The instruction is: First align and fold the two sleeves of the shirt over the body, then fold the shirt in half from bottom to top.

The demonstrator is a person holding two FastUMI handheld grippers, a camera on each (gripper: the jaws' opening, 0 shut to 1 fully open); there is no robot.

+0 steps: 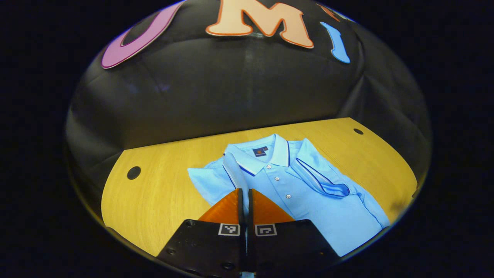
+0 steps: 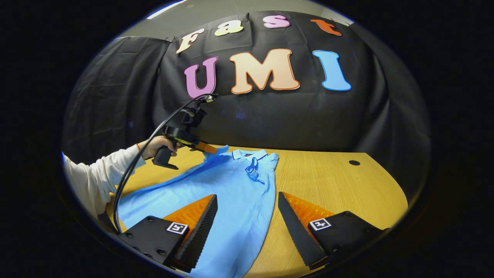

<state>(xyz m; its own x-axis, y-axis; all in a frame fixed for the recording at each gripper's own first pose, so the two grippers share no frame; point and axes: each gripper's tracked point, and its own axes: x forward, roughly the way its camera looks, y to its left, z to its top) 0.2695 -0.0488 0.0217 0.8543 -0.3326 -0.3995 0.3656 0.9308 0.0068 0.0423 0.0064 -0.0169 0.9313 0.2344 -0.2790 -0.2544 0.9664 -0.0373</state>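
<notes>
A light blue polo shirt [image 1: 308,200] lies face up on the wooden table [image 1: 154,193], collar toward the booth wall. One sleeve [image 1: 324,183] lies folded across its chest. My left gripper [image 1: 245,190] is shut on the other sleeve [image 1: 234,170], which rises from between its fingers above the shirt's shoulder. In the right gripper view that gripper [image 2: 210,148] is held by a hand [image 2: 154,146] at the shirt's [image 2: 231,181] far left shoulder. My right gripper [image 2: 247,195] hangs open above the shirt's lower right edge, with nothing between its fingers.
The table has round holes near its corners [image 1: 134,172] [image 1: 358,131] [image 2: 354,162]. A black cable [image 2: 131,170] runs from the left gripper past a white sleeve [image 2: 92,177]. Bare wood [image 2: 339,185] lies right of the shirt.
</notes>
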